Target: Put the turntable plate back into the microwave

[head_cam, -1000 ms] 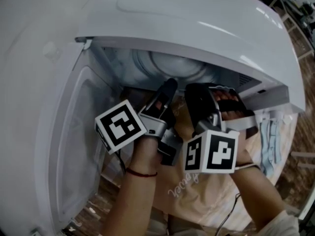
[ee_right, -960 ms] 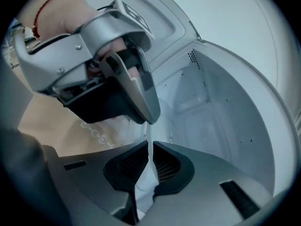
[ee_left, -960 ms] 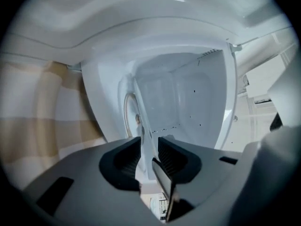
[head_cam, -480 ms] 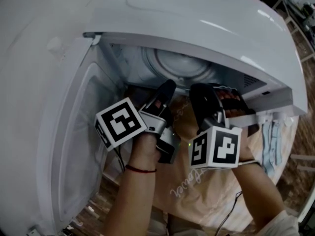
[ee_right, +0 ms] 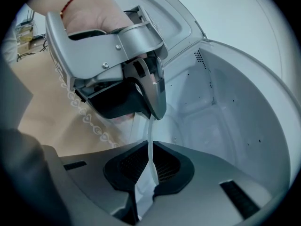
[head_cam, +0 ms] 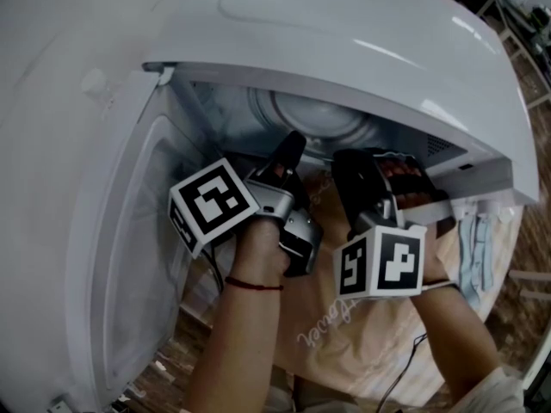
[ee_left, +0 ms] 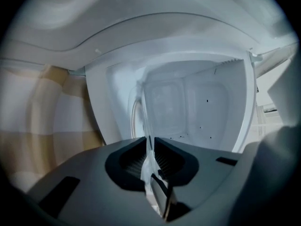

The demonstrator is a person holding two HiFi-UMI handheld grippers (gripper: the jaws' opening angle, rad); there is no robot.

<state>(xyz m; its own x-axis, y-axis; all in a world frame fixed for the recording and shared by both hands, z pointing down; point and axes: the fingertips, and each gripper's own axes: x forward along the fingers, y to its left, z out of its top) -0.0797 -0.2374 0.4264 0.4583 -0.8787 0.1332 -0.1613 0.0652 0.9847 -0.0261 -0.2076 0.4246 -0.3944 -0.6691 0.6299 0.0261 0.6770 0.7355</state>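
The clear glass turntable plate [head_cam: 314,114] lies partly inside the open white microwave [head_cam: 344,24], its near rim toward me. In the left gripper view the rim [ee_left: 143,112] runs edge-on between the dark pads. My left gripper [head_cam: 291,144] [ee_left: 149,147] is closing its jaws and the pads now press on that rim. Just to its right, my right gripper [head_cam: 343,157] [ee_right: 151,154] is shut on the same rim [ee_right: 151,135]. The right gripper view also shows the left gripper's fingertips [ee_right: 155,109] on the glass edge.
The microwave door [head_cam: 129,231] hangs open at the left, close beside my left hand. The white cavity [ee_left: 202,102] lies ahead of both grippers. A beige cloth with heart trim [head_cam: 344,334] covers the surface below. A pale blue item [head_cam: 472,239] lies at the right.
My left gripper has edged slightly up and toward the cavity in the head view. The right gripper has stayed where it was.
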